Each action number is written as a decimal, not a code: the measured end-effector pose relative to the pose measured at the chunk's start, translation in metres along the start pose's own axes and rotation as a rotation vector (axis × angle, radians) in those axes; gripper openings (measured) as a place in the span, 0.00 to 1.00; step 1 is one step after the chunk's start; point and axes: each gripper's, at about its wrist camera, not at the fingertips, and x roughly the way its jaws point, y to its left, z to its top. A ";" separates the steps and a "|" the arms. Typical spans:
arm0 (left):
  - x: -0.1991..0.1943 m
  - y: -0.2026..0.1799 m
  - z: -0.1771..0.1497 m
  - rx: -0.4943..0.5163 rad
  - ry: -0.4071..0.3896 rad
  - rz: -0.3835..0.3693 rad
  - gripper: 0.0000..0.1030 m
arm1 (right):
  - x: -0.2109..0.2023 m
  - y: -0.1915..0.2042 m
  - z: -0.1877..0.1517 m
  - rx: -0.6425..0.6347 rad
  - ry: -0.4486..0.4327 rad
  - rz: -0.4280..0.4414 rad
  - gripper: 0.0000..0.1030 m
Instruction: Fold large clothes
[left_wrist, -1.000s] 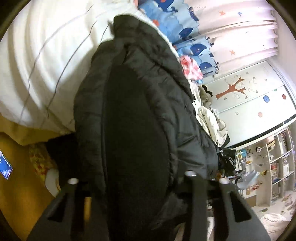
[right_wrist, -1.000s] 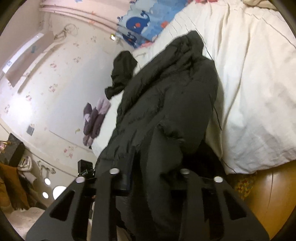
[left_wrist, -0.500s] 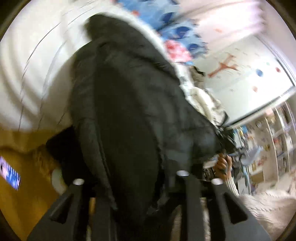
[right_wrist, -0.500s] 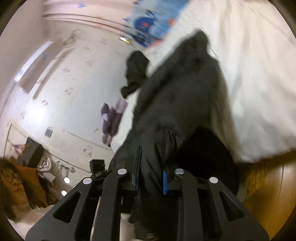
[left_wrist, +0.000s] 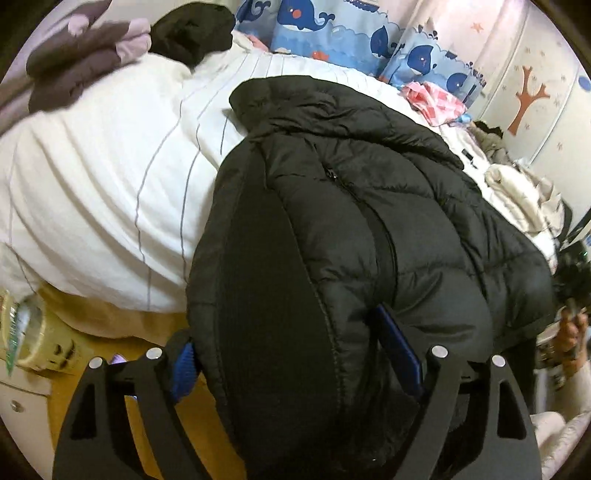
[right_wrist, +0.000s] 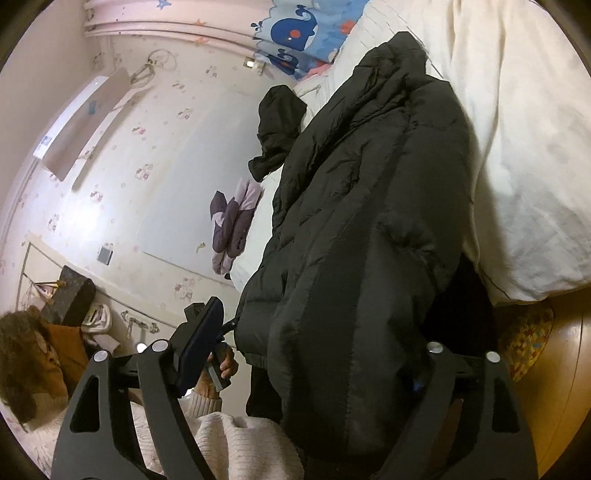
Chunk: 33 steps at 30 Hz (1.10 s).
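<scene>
- A child's bedroom: a bed (left_wrist: 110, 192) under a white striped cover fills the frame, with whale-print bedding (left_wrist: 332, 33) at its head and a wardrobe door bearing a tree decal (left_wrist: 528, 96) to one side.
- Your black puffer jacket (left_wrist: 369, 221) lies lengthwise on the bed, collar toward the head, zip closed down the front, its lower part hanging over the bed's edge toward you.
- Your left gripper (left_wrist: 295, 365) straddles the jacket's hem with its jaws spread wide; the blue pads sit on either side of a thick fold of fabric, one pad clear of the cloth, so you cannot tell from this view whether anything is truly pinched.
- Your right gripper (right_wrist: 299, 354) likewise has its jaws set wide apart, the dark hem bunched between them and resting against the right-hand finger; the other finger stands free of the cloth.
- In the right wrist view your left hand (right_wrist: 221, 365) grips the other tool's handle, sleeve of a pale knit sweater (right_wrist: 236, 443) below it.
- A folded purple-and-lilac garment (left_wrist: 74, 62) and a black garment (left_wrist: 192, 29) rest near the head of the bed, well apart from the jacket.
- A heap of pale clothes (left_wrist: 524, 199) sits just beside the jacket's far side.
- A wooden floor (right_wrist: 565, 369) shows below the bed's edge.
</scene>
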 end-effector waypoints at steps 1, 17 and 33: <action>-0.001 -0.003 0.001 0.012 -0.004 0.014 0.79 | 0.001 0.001 0.000 0.001 0.002 -0.005 0.77; -0.004 -0.018 -0.002 0.079 -0.027 0.089 0.80 | 0.012 0.004 -0.003 0.020 0.009 -0.029 0.77; 0.001 -0.017 -0.003 0.064 -0.018 0.071 0.83 | 0.008 0.008 -0.005 -0.043 -0.013 -0.067 0.75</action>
